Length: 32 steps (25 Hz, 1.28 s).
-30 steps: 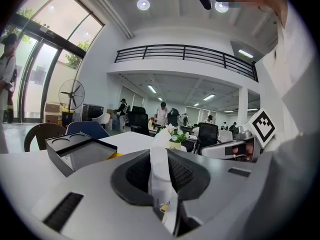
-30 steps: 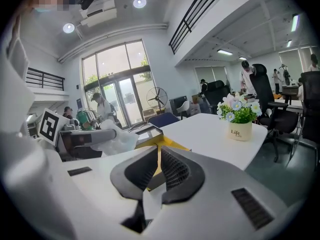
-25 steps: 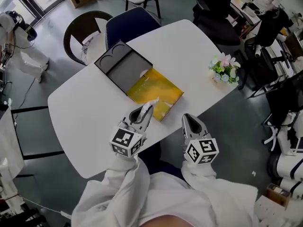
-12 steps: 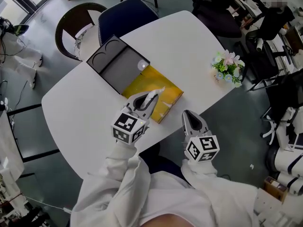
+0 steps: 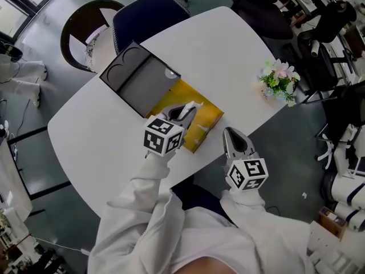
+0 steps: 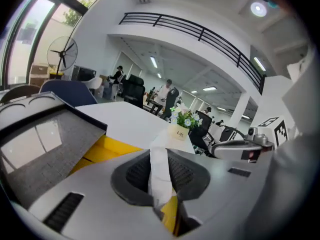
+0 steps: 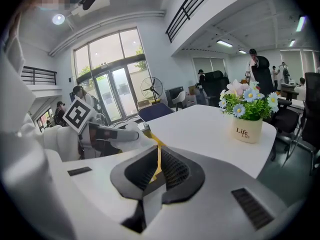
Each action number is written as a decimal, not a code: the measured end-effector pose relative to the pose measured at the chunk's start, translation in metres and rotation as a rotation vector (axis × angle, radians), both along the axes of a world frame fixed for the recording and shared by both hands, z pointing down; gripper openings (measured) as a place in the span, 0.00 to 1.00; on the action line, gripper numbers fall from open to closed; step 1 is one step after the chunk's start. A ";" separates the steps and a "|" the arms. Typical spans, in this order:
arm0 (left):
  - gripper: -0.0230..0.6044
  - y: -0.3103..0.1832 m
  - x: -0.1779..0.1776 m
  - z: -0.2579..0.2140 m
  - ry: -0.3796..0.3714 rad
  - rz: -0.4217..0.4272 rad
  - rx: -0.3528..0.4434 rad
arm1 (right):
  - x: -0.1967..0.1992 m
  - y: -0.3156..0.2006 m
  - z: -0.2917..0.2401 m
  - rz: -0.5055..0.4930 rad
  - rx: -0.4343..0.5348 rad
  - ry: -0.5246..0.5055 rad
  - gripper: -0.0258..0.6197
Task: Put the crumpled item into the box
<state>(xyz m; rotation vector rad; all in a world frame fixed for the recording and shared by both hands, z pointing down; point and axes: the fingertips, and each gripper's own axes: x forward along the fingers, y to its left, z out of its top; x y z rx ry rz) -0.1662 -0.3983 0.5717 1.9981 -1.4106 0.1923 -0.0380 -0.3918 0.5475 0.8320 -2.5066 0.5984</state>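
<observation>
Left gripper view has my left gripper pinching the crumpled tissue, a white strip squeezed flat between the pads with a tuft poking past the tips. From the head view the tissue sits over the yellow box, not yet inside it. I judge it very light, soft and easy to crush, not fragile. It may cling to a pad, so a hold on the bulk of the wad, as now, suits it. My right gripper has its jaws pressed together on nothing. On the surface I count one tissue, one box with one grey lid folded open, and one flower pot.
</observation>
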 end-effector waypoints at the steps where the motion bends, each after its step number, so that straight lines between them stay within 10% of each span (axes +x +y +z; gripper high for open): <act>1: 0.14 -0.002 0.002 0.007 0.042 0.010 -0.039 | -0.002 -0.003 0.001 -0.001 0.002 0.003 0.10; 9: 0.14 -0.011 0.014 0.043 0.278 0.118 -0.229 | -0.012 -0.017 0.001 -0.004 0.029 0.028 0.10; 15: 0.14 -0.015 0.019 0.057 0.270 0.148 -0.257 | -0.010 -0.018 0.005 0.000 0.018 0.047 0.10; 32: 0.16 -0.018 0.007 0.082 -0.278 0.225 -0.273 | -0.003 -0.035 -0.001 -0.046 0.021 0.054 0.10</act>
